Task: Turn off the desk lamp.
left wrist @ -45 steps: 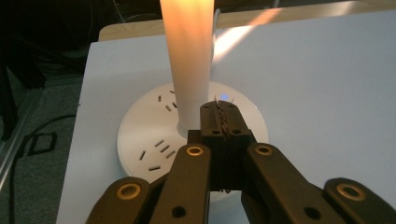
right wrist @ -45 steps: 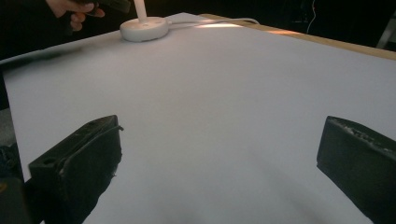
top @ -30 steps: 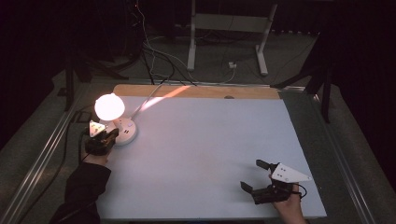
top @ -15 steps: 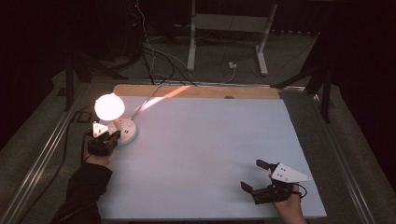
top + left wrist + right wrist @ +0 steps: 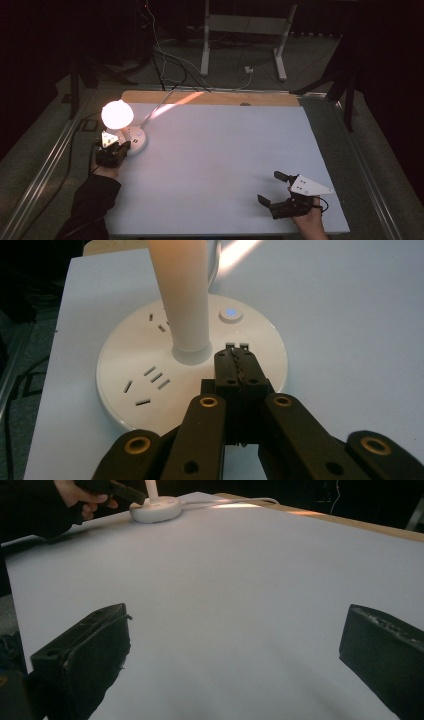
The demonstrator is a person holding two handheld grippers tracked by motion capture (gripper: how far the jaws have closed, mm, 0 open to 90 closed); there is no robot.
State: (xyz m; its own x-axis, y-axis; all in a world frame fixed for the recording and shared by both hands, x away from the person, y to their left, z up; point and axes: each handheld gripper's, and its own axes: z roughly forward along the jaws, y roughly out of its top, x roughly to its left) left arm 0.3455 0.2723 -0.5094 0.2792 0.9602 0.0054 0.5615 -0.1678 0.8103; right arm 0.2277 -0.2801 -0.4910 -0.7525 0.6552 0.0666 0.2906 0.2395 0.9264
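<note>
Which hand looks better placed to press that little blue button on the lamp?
Probably the left: its gripper, fingers shut, hangs over the lamp base beside the button. The right gripper sits far across the table.

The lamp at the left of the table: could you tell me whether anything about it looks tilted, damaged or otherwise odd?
Nothing stands out. The lamp is lit, its stem rises straight from its round white base, which lies flat on the table. The left tongs rest shut over the base's near edge.

A dim lab or recording studio: a white-topped counter (image 5: 225, 165) sits on a carpeted floor (image 5: 320, 65), ringed by black stands (image 5: 350, 85), a white metal frame (image 5: 245, 30) and loose cables (image 5: 165, 55), with darkness beyond.
</note>
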